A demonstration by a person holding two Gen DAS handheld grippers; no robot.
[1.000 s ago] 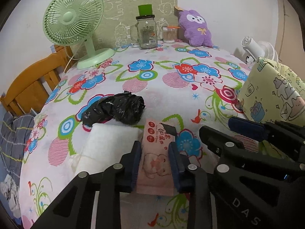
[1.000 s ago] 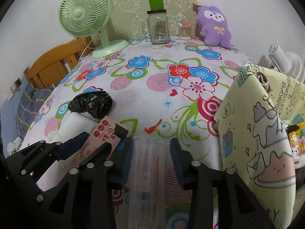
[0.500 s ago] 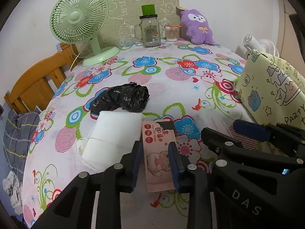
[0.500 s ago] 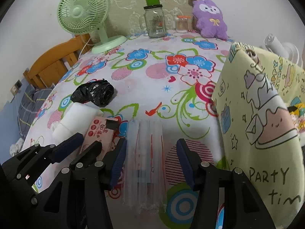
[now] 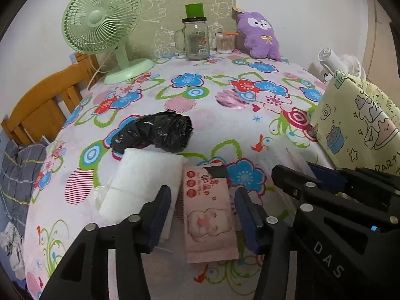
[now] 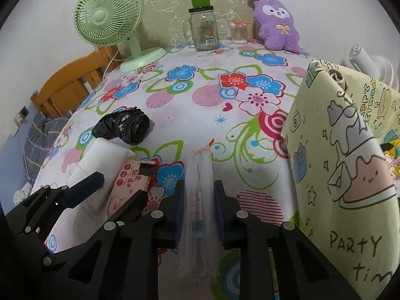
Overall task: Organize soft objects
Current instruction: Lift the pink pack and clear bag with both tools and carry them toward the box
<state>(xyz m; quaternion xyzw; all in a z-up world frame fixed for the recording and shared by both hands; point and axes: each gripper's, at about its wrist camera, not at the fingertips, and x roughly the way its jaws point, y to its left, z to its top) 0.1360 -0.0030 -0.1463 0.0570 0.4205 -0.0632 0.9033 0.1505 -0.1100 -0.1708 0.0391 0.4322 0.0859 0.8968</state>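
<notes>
Right tool [image 6: 198,200] just closed onto clear packet [image 6: 198,192] (lower centre): lift flat. Left tool [image 5: 203,215] just opened, pink tissue pack [image 5: 208,212] free between jaws.

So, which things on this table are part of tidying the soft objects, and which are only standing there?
Part of the job:
- pink tissue pack
- white pad
- black plastic bag
- clear plastic packet
- yellow cartoon bag

Only standing there:
- green fan
- glass jar
- cotton swab box
- purple plush toy, perhaps
</notes>
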